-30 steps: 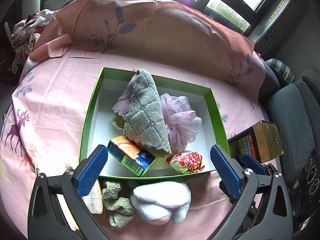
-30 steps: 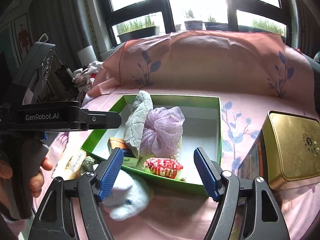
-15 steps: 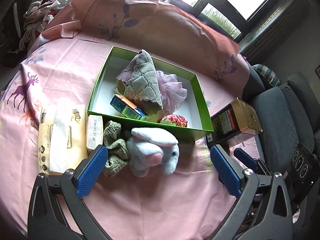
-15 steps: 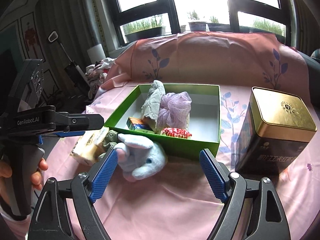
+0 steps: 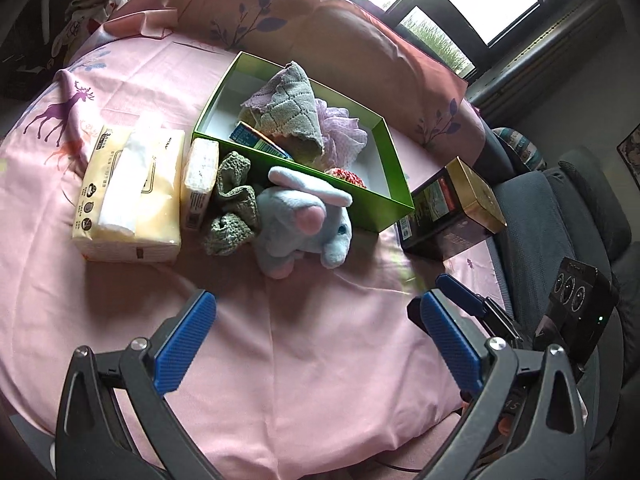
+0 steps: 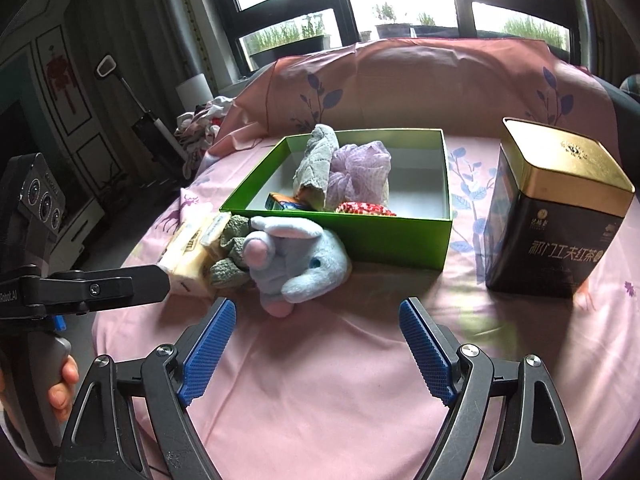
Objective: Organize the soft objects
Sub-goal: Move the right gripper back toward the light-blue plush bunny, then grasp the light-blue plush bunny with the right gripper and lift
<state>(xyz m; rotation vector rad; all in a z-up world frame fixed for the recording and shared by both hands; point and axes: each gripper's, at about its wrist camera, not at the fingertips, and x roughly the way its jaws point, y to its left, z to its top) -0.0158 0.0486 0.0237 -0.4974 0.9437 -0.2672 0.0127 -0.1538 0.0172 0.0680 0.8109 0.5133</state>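
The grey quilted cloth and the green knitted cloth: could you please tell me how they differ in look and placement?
The grey quilted cloth stands propped up inside the green box, while the green knitted cloth lies crumpled on the pink tablecloth outside it. The grey quilted cloth shows diamond stitching and a lilac underside; the green knitted cloth is a loose, chunky knit. The green knitted cloth sits between the blue plush toy and a small tissue pack. Both are soft fabric.

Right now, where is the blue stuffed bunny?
The blue stuffed bunny lies on the pink cloth outside the green box, against its near wall, beside the green knitted cloth.
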